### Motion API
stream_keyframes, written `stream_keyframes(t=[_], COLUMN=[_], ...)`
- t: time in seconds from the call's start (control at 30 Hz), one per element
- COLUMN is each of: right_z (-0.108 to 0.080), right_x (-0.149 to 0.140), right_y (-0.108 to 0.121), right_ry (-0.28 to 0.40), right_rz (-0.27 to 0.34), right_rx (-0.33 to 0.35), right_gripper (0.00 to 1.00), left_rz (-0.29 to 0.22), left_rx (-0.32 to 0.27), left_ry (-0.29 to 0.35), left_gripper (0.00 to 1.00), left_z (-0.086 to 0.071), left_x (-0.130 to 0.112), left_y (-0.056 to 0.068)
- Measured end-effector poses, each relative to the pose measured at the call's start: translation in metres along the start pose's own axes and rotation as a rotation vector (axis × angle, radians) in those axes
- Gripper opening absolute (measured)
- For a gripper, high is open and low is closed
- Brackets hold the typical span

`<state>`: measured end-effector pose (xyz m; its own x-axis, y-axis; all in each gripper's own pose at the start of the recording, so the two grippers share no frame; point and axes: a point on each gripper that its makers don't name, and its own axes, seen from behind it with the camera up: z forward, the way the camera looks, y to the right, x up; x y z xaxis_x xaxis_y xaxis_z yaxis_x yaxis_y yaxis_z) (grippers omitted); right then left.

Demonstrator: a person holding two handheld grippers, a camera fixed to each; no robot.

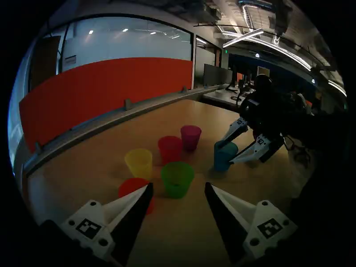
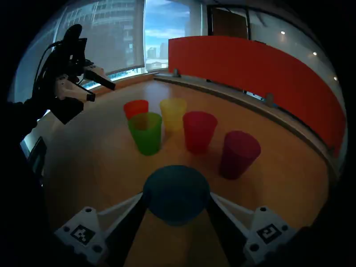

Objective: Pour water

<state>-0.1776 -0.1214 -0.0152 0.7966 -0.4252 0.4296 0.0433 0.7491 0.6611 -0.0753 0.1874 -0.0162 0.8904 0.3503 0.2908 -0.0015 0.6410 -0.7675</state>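
Item: pouring task, early stage.

1. Right gripper [image 2: 176,198], near end of the table [image 2: 89,169]. Its tongs lie against both sides of the blue cup [image 2: 176,187] and appear to pinch it.
2. Blue cup, the task's thing. Stands on the wood between those tongs, a little apart from the other cups. Upright, mouth up, long axis vertical, no tilt. Whether it holds water cannot be told.
3. Cluster just beyond, all upright: green cup [image 2: 146,131] on the left, red cup [image 2: 199,130] beside it, magenta cup [image 2: 239,153] to the right. Behind these stand the orange cup [image 2: 135,108] and yellow cup [image 2: 173,111], the orange touching or nearly touching the green.
4. Left gripper [image 1: 178,186], far side of the cluster. Tongs spread, nothing between them, held above the table and aimed at the green cup.
5. Far: red wall panel [image 2: 267,66] along the table's edge.

Progress, as judged: the grasp looks made and nothing is poured. Still to do: lift the blue cup, carry it over a receiving cup and tip it. Which cup receives cannot be told.
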Motion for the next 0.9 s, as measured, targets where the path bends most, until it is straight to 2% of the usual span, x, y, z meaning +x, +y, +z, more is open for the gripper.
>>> stream_keyframes(t=[0.3, 0.5, 0.9], right_z=[-0.018, -0.034, -0.062], right_x=[0.023, 0.039, 0.061], right_y=[0.001, 0.005, 0.015], right_ry=[0.051, 0.102, 0.179], right_rz=[-0.006, 0.006, -0.004], right_rx=[-0.014, -0.026, -0.063], right_gripper=[0.90, 0.90, 0.90], left_rz=[0.012, 0.009, 0.013], left_rx=[-0.003, -0.015, -0.004], left_ry=[-0.025, -0.036, -0.100], left_gripper=[0.85, 0.85, 0.85], left_z=[0.011, 0.022, 0.048], left_x=[-0.003, -0.002, -0.013], left_y=[0.002, 0.002, -0.003])
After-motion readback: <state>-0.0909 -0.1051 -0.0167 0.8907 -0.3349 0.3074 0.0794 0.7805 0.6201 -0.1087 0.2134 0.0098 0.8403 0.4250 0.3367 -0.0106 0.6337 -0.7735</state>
